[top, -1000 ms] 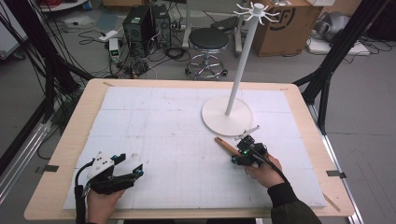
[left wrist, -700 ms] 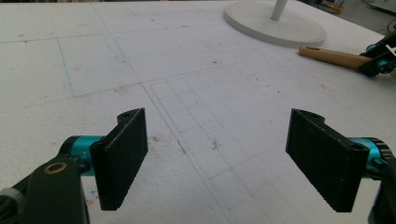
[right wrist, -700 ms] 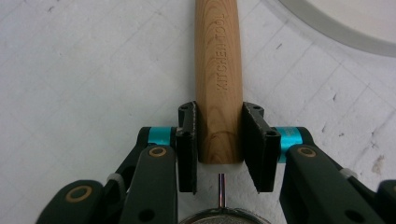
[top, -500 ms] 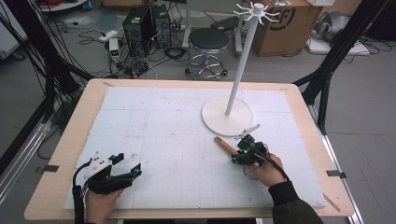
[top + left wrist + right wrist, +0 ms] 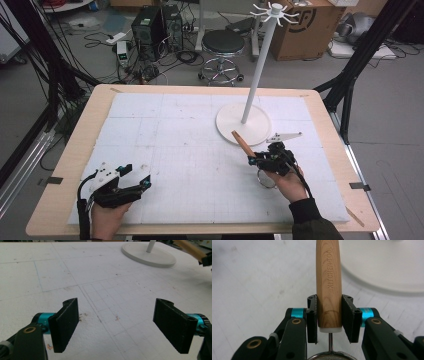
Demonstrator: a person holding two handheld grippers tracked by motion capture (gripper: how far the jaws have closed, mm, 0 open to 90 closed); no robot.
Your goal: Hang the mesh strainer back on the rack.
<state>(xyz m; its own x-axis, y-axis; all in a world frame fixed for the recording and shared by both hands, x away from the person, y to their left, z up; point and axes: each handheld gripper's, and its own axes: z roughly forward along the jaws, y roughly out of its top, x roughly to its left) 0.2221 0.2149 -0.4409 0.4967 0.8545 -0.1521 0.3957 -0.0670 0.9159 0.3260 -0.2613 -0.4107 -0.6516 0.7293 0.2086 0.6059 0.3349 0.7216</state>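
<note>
Right gripper (image 5: 329,320) fingers pinching wooden handle (image 5: 329,285) beside stand base (image 5: 243,124); left gripper (image 5: 120,322) fingers spread, near front edge.

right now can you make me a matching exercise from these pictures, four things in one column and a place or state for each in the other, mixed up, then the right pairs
Things
1. left gripper
2. right gripper
3. wooden handle
4. white stand

Places or states
A. clamped between two black jaws, stamped KITCHEN TOOL
B. jaws wide apart over the bare white mat, holding nothing
C. round base on the mat with a tall pole rising from it, hooks at the top
D. jaws shut on a utensil, near the round base

Pairs: 1-B, 2-D, 3-A, 4-C
</note>
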